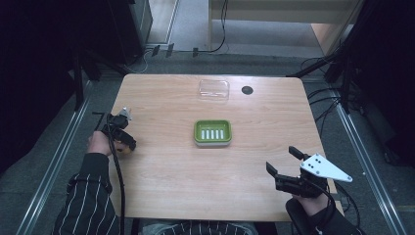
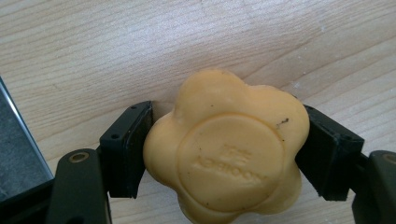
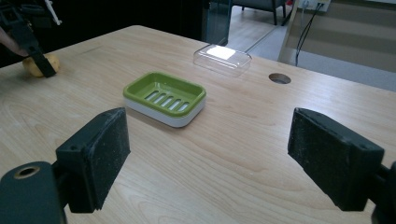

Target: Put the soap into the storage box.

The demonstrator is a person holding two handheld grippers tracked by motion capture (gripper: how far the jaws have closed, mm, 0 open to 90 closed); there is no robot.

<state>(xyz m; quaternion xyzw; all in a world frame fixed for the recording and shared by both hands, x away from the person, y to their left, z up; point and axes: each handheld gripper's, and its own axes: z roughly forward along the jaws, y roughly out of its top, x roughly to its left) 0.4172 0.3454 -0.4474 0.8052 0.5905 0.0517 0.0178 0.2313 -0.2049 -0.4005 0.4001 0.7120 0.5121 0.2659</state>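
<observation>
I am looking down on a wooden bench with a green soap dish sitting near its middle. Behind the dish, toward the far edge, a clear plastic lid is lying flat, and just to its right a round cable hole is showing in the bench top.

My left gripper is working at the left edge of the bench, well apart from the dish. In the left gripper view its jaws are pinching a yellow flower-shaped bar of soap, one black pad pressing each side. The soap is lying on the wood with a round stamped face turned toward the camera; the raised lettering on it is too soft for me to read. A dark strip of the bench edge is showing at the left of that view.

My right gripper is hovering over the near right corner of the bench, its jaws spread wide with nothing between them. In the right gripper view I am seeing the dish between the two pads, the lid beyond it, and the left gripper with the soap far off at the upper left
</observation>
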